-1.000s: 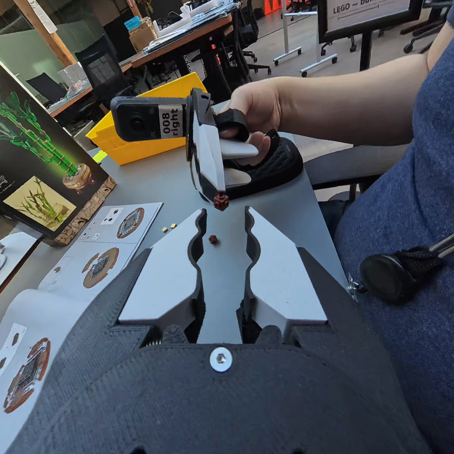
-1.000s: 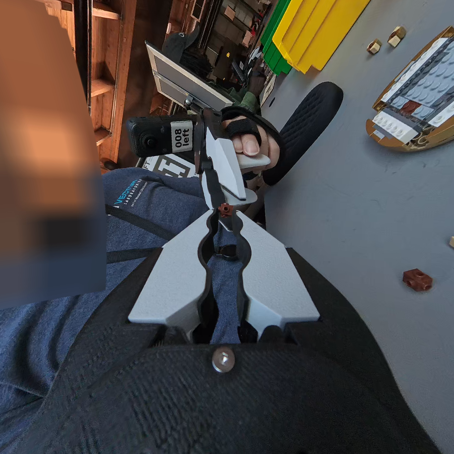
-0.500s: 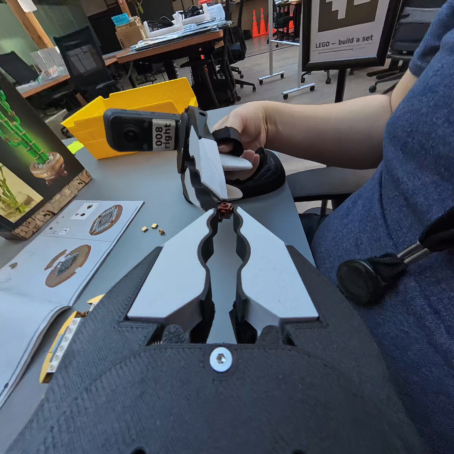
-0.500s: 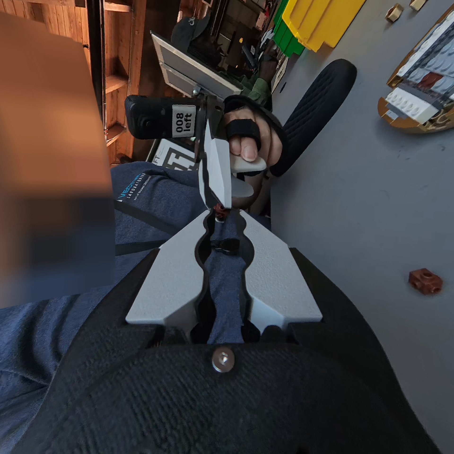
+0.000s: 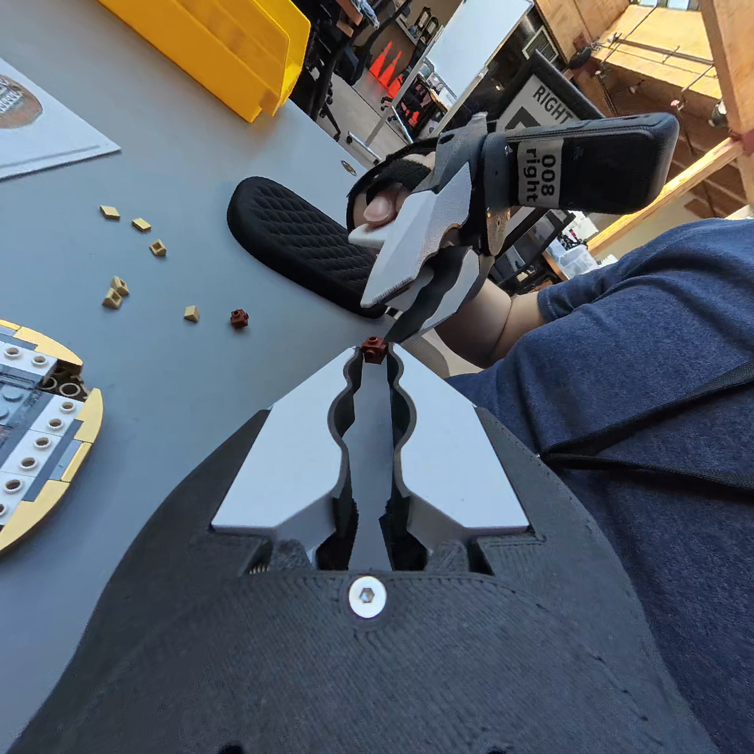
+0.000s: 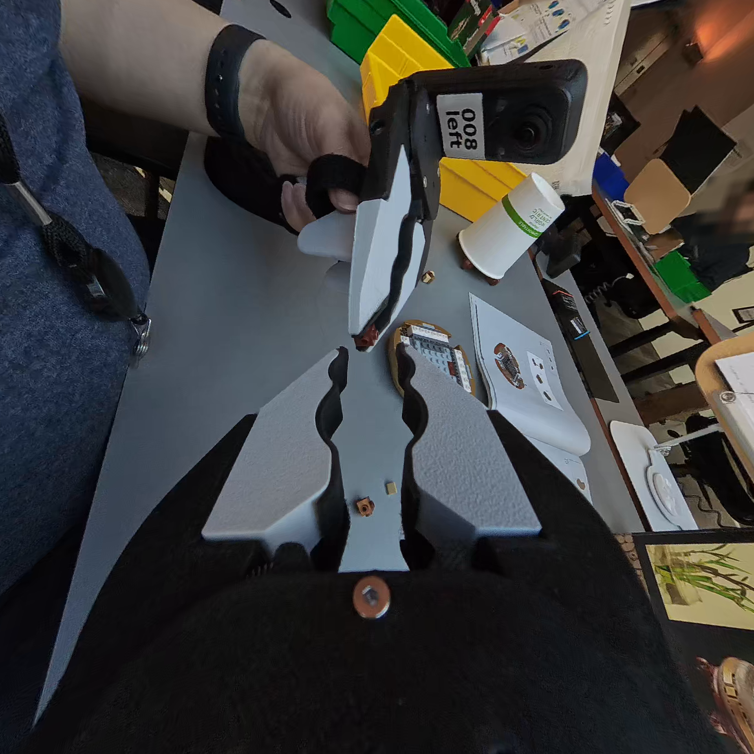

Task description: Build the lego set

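Note:
My left gripper (image 5: pixel 374 351) is shut on a small reddish-brown brick (image 5: pixel 374 353), held above the table's near edge. In the right wrist view the same brick (image 6: pixel 366 337) sits at the left gripper's tips (image 6: pixel 364 340). My right gripper (image 6: pixel 372 353) is open and empty, its tips just below that brick. It shows in the left wrist view (image 5: pixel 379 320) close beside the brick. The round tan-rimmed Lego base (image 5: pixel 49 428) lies on the grey table (image 5: pixel 171 391) to the left. It shows in the right wrist view (image 6: pixel 438 357) just past my right finger.
A second brown brick (image 5: pixel 239 318) and several tan pieces (image 5: pixel 115 292) lie loose on the table. A black wrist rest (image 5: pixel 298 240), yellow bins (image 5: pixel 212 45), an open booklet (image 6: pixel 526 379) and a white cup (image 6: pixel 510 228) stand around. A person's arm and torso fill the near side.
The brown brick passed from my right gripper to my left: the left closed on it, then the right opened and let go. Both grippers turned and shifted toward the base.

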Available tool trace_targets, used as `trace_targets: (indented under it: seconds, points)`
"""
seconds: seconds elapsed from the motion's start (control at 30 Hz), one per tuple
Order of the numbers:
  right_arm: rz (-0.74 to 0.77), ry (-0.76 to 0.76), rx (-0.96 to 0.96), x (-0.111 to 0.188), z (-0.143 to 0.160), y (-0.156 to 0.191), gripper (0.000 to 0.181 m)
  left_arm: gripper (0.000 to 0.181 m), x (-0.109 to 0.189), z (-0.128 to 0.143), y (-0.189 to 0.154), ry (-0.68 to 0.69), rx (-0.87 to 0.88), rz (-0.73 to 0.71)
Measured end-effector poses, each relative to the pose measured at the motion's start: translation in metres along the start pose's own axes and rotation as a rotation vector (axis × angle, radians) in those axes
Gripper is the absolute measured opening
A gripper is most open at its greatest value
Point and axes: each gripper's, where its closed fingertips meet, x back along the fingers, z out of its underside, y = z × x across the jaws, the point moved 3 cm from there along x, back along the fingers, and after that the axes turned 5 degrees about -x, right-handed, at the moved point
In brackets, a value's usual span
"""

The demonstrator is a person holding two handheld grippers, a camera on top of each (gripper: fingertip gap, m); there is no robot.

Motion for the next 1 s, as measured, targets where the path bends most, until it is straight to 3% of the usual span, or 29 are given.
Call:
trace_targets:
  seconds: [0.43, 0.53, 0.87, 1.0]
  points:
    - [-0.003, 0.008, -0.013, -0.010, 0.004, 0.006, 0.011, 0.010, -0.002, 0.002, 0.003, -0.022, 0.060, 0.014]
    - [0.048, -0.035, -0.031, -0.005, -0.001, -0.002, 0.011, 0.028, 0.004, -0.010, -0.002, -0.120, 0.113, 0.086]
    - [0.288, -0.121, 0.018, 0.009, -0.018, -0.028, 0.011, 0.017, 0.016, -0.036, -0.001, -0.507, 0.171, 0.131]
    - [0.298, -0.123, 0.033, 0.006, -0.020, -0.027, 0.011, 0.018, 0.010, -0.034, 0.000, -0.510, 0.163, 0.107]
